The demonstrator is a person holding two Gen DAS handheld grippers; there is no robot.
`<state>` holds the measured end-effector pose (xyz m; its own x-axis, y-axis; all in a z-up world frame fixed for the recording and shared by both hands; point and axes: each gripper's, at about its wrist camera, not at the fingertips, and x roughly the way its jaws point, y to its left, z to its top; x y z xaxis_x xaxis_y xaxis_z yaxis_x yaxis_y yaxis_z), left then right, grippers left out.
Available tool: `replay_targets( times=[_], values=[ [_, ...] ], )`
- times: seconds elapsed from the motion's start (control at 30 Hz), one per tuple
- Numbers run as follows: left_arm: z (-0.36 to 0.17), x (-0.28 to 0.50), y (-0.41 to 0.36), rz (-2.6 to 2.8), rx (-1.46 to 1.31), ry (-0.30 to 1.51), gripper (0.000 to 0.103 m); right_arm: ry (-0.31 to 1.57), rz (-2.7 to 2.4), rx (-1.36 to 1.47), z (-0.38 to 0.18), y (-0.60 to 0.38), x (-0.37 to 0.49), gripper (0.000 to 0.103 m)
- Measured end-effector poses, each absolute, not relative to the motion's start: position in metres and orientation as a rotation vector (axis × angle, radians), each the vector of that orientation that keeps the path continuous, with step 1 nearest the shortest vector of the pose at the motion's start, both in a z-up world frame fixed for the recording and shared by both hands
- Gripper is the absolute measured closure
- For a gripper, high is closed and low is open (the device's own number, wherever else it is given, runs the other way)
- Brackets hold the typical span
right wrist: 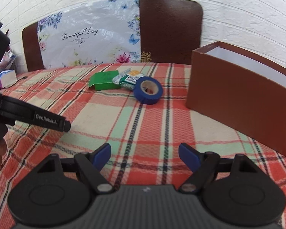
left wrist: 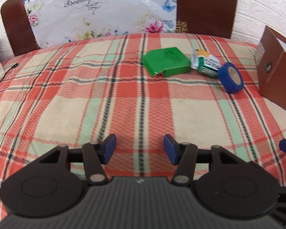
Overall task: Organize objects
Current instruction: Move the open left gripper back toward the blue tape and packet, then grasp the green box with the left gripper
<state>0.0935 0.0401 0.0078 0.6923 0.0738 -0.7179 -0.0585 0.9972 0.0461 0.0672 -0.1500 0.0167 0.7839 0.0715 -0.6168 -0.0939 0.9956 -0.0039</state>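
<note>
A green box (left wrist: 166, 60) (right wrist: 104, 81), a green and white packet (left wrist: 206, 63) (right wrist: 128, 79) and a blue tape roll (left wrist: 231, 77) (right wrist: 148, 90) lie in a row at the far side of the plaid tablecloth (left wrist: 104, 99) (right wrist: 143, 126). An open brown box (right wrist: 240, 91) (left wrist: 276, 70) stands to their right. My left gripper (left wrist: 139, 148) is open and empty over the near cloth. My right gripper (right wrist: 144, 155) is open and empty, near the table's front. The left gripper's body (right wrist: 34, 117) shows at the left of the right wrist view.
Two brown chair backs (left wrist: 206, 7) (right wrist: 169, 28) stand behind the table, with a floral plastic bag (left wrist: 97, 11) (right wrist: 87, 42) hung between them. A small white box (right wrist: 6, 78) and a thin black cable (left wrist: 3, 74) lie at the far left. A white brick wall is behind.
</note>
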Motion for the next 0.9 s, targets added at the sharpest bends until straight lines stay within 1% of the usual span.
replay_targets(
  times=[0.13,0.2,0.23,0.27,0.33,0.5,0.63,0.7,0.77,0.8,0.83,0.87,0.9],
  values=[
    [0.006,0.101,0.071,0.158,-0.006,0.762,0.046,0.685,0.145,-0.072,0.012,-0.134,0.08,0.023],
    [0.002,0.104,0.091,0.196,-0.043,0.736,0.038,0.663,0.178,-0.099,0.015,-0.124,0.087,0.023],
    [-0.001,0.104,0.1,0.207,-0.064,0.718,0.031,0.642,0.19,-0.115,0.019,-0.118,0.093,0.023],
    [-0.004,0.103,0.107,0.216,-0.078,0.692,0.027,0.624,0.199,-0.125,0.023,-0.113,0.099,0.024],
    [-0.011,0.098,0.115,0.212,-0.084,0.622,0.023,0.588,0.217,-0.139,0.032,-0.103,0.121,0.024],
    [-0.011,0.096,0.116,0.213,-0.107,0.575,0.024,0.561,0.285,-0.126,0.045,-0.081,0.192,0.023],
    [-0.012,0.094,0.12,0.203,-0.139,0.56,0.024,0.599,0.286,-0.158,0.034,-0.065,0.249,0.021],
    [-0.012,0.093,0.122,0.199,-0.153,0.554,0.025,0.625,0.257,-0.222,0.021,-0.058,0.27,0.019],
    [-0.013,0.093,0.123,0.194,-0.163,0.55,0.025,0.671,0.245,-0.272,0.007,-0.056,0.282,0.01],
    [-0.013,0.094,0.124,0.191,-0.169,0.548,0.025,0.686,0.268,-0.253,0.005,-0.058,0.284,0.012],
    [-0.013,0.094,0.125,0.19,-0.174,0.547,0.025,0.698,0.288,-0.218,0.004,-0.06,0.282,0.024],
    [-0.013,0.094,0.125,0.188,-0.177,0.546,0.025,0.714,0.308,-0.178,0.005,-0.061,0.278,0.039],
    [-0.013,0.094,0.125,0.186,-0.178,0.546,0.025,0.733,0.325,-0.157,0.006,-0.059,0.274,0.041]
  ],
)
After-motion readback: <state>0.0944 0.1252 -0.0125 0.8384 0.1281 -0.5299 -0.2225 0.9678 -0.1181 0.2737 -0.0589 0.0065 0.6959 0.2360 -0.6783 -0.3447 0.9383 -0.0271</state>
